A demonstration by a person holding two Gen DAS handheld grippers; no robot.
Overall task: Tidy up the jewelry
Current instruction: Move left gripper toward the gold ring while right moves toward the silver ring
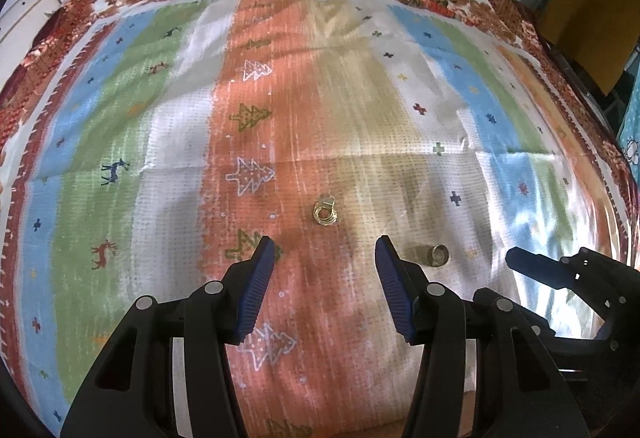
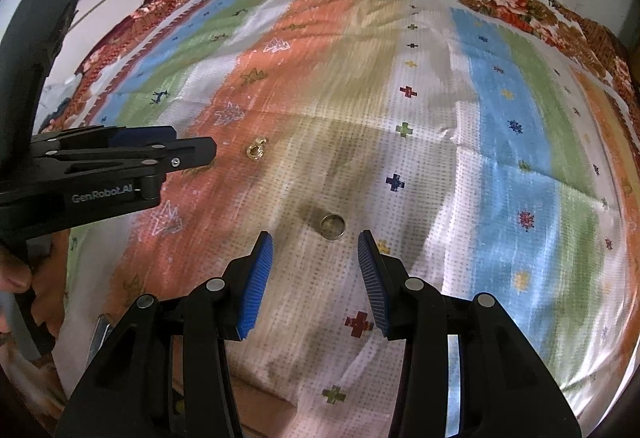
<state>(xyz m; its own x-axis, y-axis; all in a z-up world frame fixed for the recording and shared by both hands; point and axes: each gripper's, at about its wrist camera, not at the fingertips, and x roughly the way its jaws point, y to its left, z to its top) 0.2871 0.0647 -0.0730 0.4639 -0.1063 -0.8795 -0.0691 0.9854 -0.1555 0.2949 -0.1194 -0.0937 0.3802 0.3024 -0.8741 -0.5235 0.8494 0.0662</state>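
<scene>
Left gripper (image 1: 325, 252) jaws released, gold ring (image 1: 325, 213) at 12 o'clock, blurred. Right gripper (image 2: 315, 244) released, empty; silver band (image 2: 332, 226) at 12, detail indistinct.

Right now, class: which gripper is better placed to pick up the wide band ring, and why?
Right. The right gripper has open jaws aimed at the band ring, just ahead of them. The left gripper faces the small gold ring instead.

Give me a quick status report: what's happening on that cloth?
Both grippers, left and right, open, empty. Gold ring ahead of left, silver band ahead of right. Nothing blocking.
</scene>
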